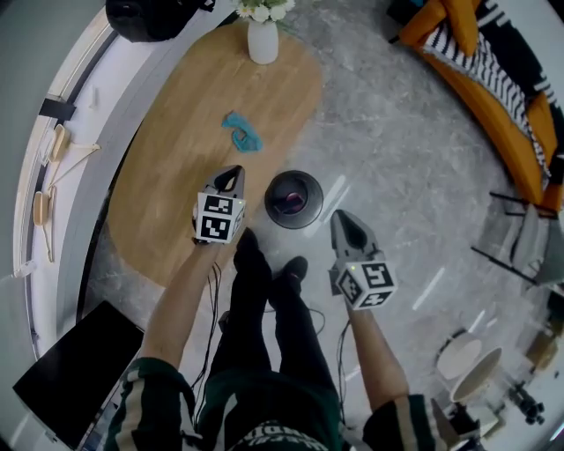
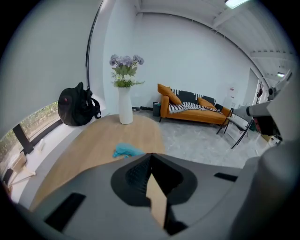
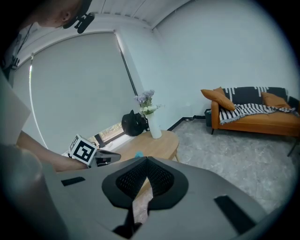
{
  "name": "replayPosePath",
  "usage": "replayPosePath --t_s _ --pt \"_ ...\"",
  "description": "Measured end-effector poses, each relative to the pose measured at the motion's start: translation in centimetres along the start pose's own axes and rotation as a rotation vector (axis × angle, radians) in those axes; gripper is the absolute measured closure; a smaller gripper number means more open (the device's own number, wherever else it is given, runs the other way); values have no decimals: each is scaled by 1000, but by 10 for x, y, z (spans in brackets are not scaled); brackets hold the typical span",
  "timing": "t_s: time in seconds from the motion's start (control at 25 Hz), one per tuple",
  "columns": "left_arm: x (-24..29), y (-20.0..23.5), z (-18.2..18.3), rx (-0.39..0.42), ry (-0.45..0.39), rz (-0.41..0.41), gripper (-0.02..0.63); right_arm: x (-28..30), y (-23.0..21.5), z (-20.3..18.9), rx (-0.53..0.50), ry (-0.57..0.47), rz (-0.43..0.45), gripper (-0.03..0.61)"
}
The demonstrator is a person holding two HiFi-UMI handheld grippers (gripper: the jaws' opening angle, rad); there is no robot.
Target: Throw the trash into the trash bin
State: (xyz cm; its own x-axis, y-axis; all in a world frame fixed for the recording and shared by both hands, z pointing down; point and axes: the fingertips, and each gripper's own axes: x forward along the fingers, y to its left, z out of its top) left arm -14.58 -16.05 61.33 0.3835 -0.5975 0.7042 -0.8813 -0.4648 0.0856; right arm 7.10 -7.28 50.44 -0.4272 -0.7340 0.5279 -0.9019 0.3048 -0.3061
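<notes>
Left fingers: the left gripper (image 2: pixel 151 157) has its jaws pressed together at the tips. Nothing is between them; only tabletop shows through the slot behind.
Right fingers: the right gripper (image 3: pixel 146 161) has its jaws meeting at the tips as well, with no item between them.
Gripper positions: in the head view both are held up in front of me, the left over the near edge of the table (image 1: pixel 167 185) and the right over bare floor. The trash bin sits between them.
Trash bin: round and black (image 1: pixel 293 199), standing on the floor just beside the table's edge, its mouth open towards me. Something reddish shows inside; I cannot tell what it is.
Trash: one crumpled teal piece (image 1: pixel 241 132) lies on the wooden top, well apart from both grippers and short of the vase (image 1: pixel 263 40).
Other items: a dark backpack (image 1: pixel 145 18) beyond the table's far end and an orange sofa (image 1: pixel 493 79) across the room. Neither concerns the task.
Progress (my judgement): incomplete. The teal piece is not yet in the bin and neither gripper carries anything. I see no other loose trash on the table.
Left to do: reach out to the teal piece, pinch it, carry it over the bin mouth and let go.
</notes>
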Motion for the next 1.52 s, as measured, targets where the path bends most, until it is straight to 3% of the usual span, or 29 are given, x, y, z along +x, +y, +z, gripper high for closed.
replayPosePath --t_s 0.28,0.4,0.64,1.0,1.24,1.52 --pt "13 35 1 110 34 -27 604 24 16 -12 14 30 -3 577" --pt "27 40 -3 163 57 -73 471 34 19 -15 22 42 -8 577" --pt "54 46 -11 354 115 -135 399 57 19 -14 40 55 -24 577" --pt "107 68 -37 518 258 -186 391 84 16 -23 81 84 -64 577" --pt "136 73 -58 488 340 -204 391 88 3 -30 109 97 -102 577" --pt "154 71 -65 451 367 -201 393 81 -11 -39 140 108 -140 577"
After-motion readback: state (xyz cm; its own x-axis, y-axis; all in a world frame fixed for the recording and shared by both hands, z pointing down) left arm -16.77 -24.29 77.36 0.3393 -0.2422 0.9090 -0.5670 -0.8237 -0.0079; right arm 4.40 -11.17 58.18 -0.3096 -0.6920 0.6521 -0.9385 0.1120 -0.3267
